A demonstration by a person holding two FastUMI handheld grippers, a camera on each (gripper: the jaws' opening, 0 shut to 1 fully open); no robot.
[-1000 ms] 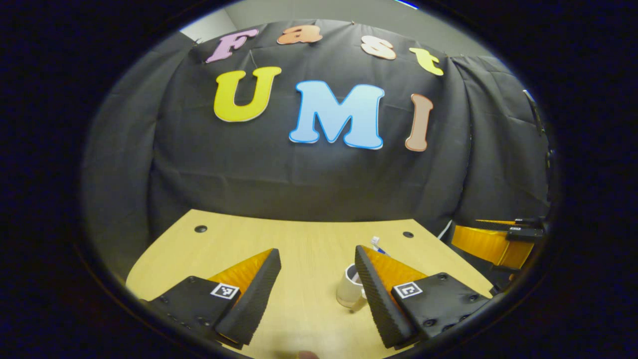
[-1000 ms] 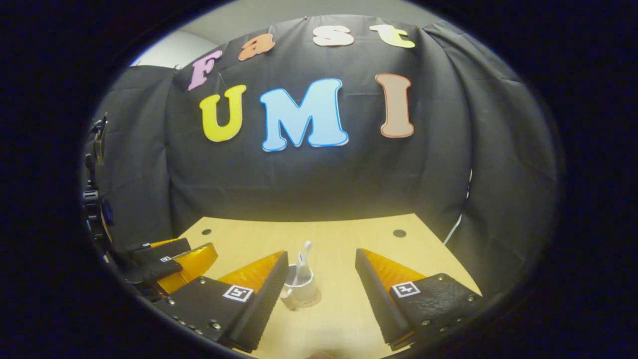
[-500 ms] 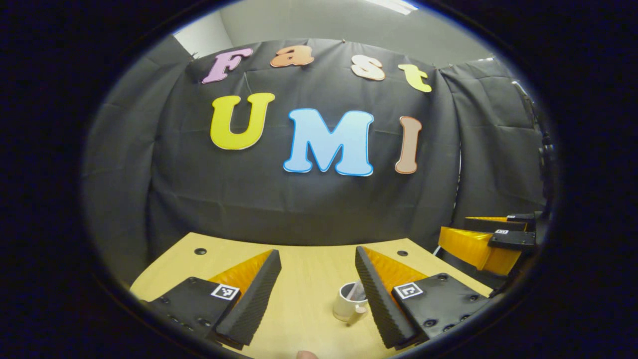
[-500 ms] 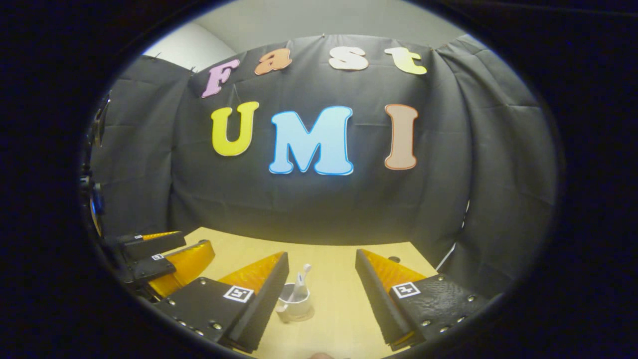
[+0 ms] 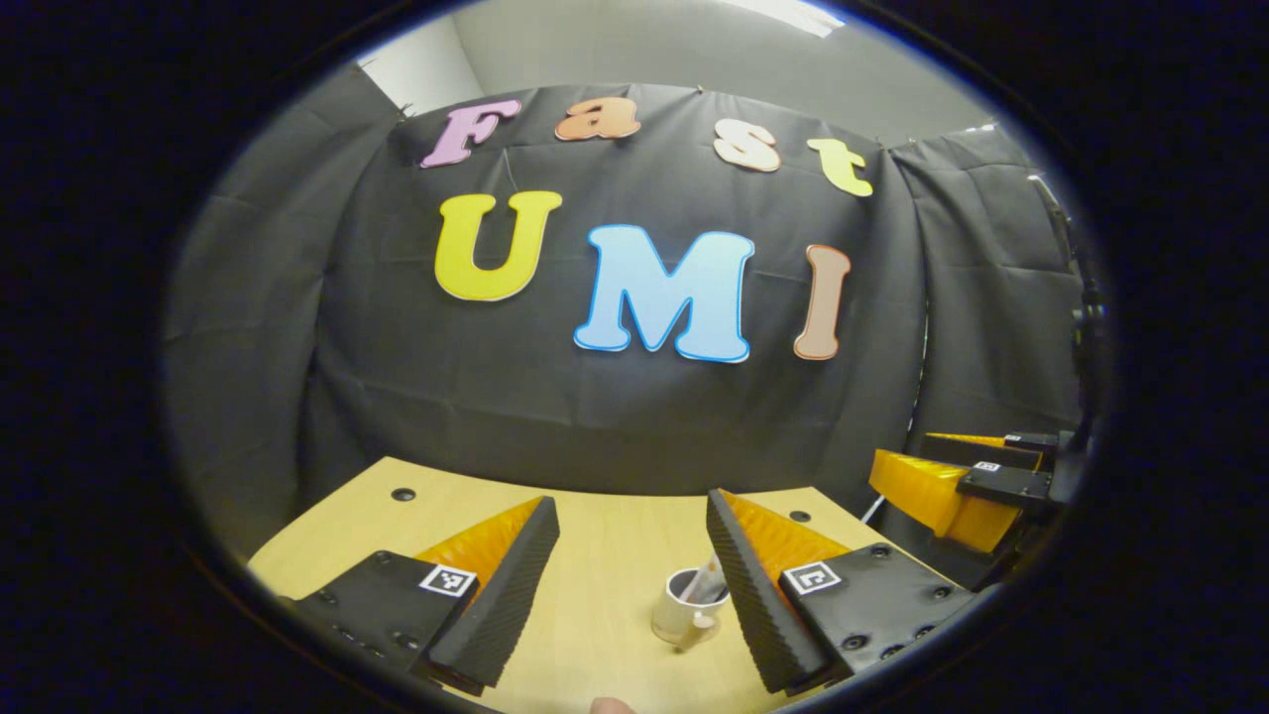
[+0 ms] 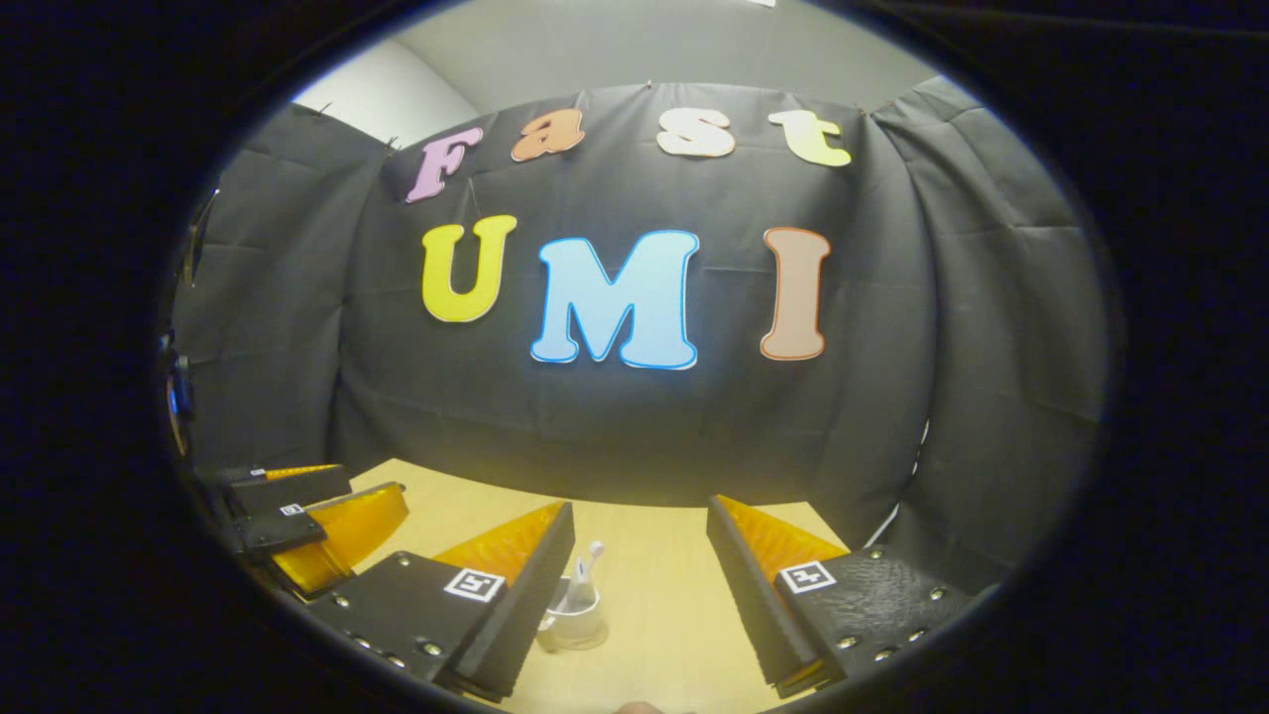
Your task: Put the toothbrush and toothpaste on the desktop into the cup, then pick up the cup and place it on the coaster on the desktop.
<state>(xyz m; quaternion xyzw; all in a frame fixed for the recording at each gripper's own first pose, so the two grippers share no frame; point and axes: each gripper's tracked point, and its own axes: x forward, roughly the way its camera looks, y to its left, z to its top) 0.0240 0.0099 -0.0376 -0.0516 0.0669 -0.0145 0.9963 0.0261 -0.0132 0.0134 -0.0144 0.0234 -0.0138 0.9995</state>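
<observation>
Your left gripper [image 5: 633,555] and right gripper [image 6: 640,560] both stand with jaws apart, gripping nothing. One cup [image 5: 680,614] sits on the desktop [image 5: 605,555] ahead of them, on one coaster [image 6: 592,640], with one toothbrush [image 6: 589,565] standing inside.

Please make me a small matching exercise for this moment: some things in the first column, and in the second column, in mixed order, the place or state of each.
Column one:
1. cup
2. toothbrush
3. left tool
4. desktop

Column two:
A. open, holding nothing
B. standing inside the cup, head up
C. pale wood, in front of the black cloth
D. standing on the coaster

Pairs: 1-D, 2-B, 3-A, 4-C
</observation>
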